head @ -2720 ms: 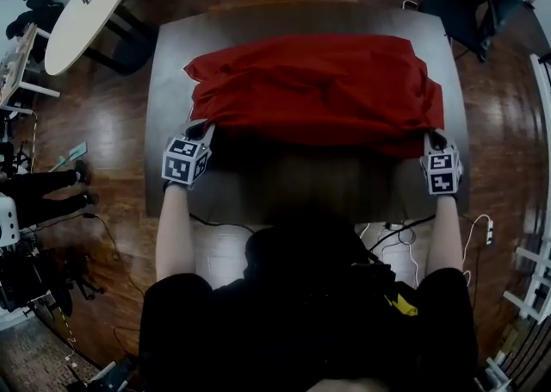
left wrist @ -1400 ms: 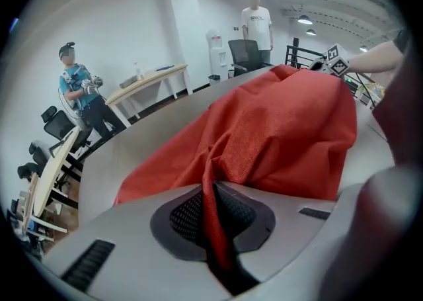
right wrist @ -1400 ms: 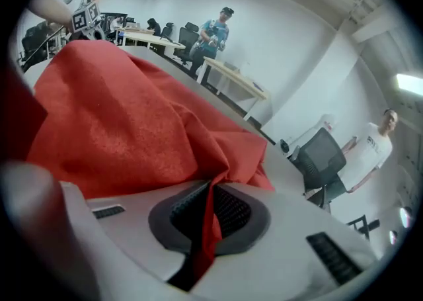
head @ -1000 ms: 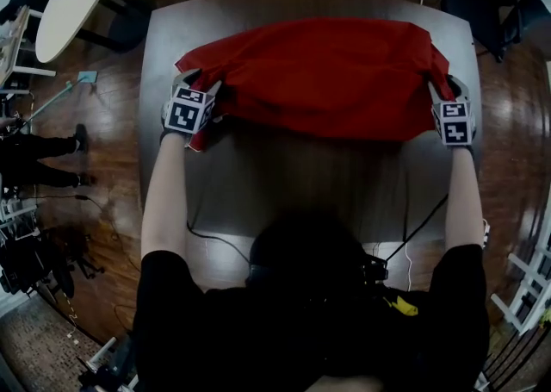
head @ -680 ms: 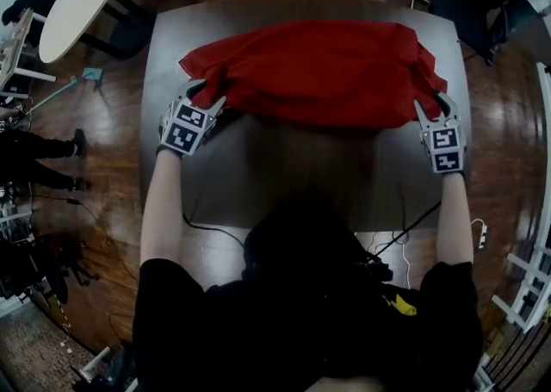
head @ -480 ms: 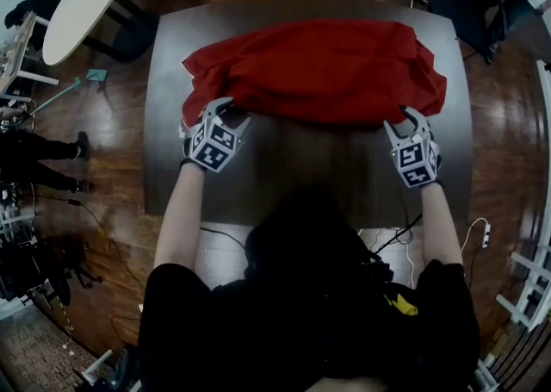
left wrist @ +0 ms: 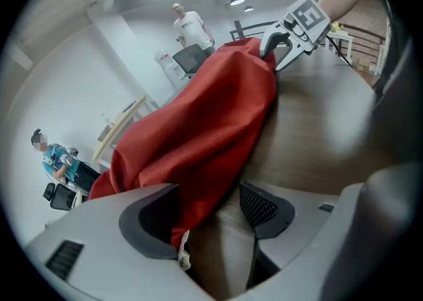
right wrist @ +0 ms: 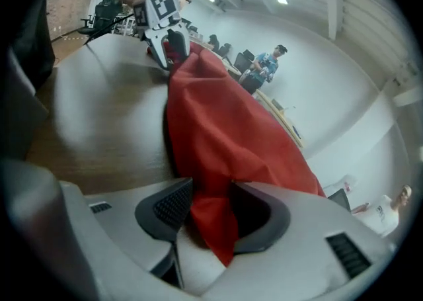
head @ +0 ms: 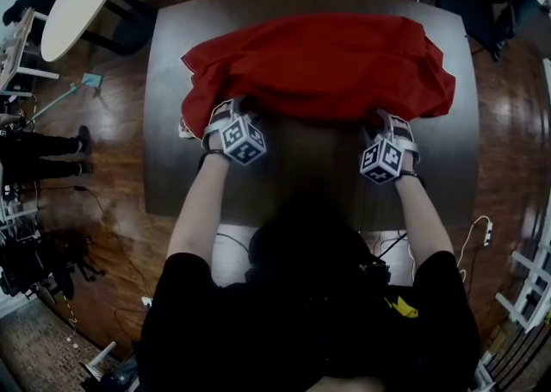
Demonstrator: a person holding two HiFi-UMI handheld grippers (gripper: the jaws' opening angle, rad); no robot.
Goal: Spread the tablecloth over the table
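Red cloth (head: pixel 318 63) remains bunched. Left gripper (head: pixel 227 108), jaws just widening, and right gripper (head: pixel 385 116) now straddle its near hem unclamped; regrip pending.

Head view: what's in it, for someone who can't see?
A bunched red tablecloth covers the far half of a dark table. The left tool and right tool reach its near edge; the left tool's jaws have just been opening, cloth between them.

I list the tablecloth (head: pixel 318 63): plain red. Bench (head: pixel 310 177): dark brown woodgrain. Left gripper (left wrist: pixel 208 217) and right gripper (right wrist: pixel 215 210): grey, black-and-white marker squares.
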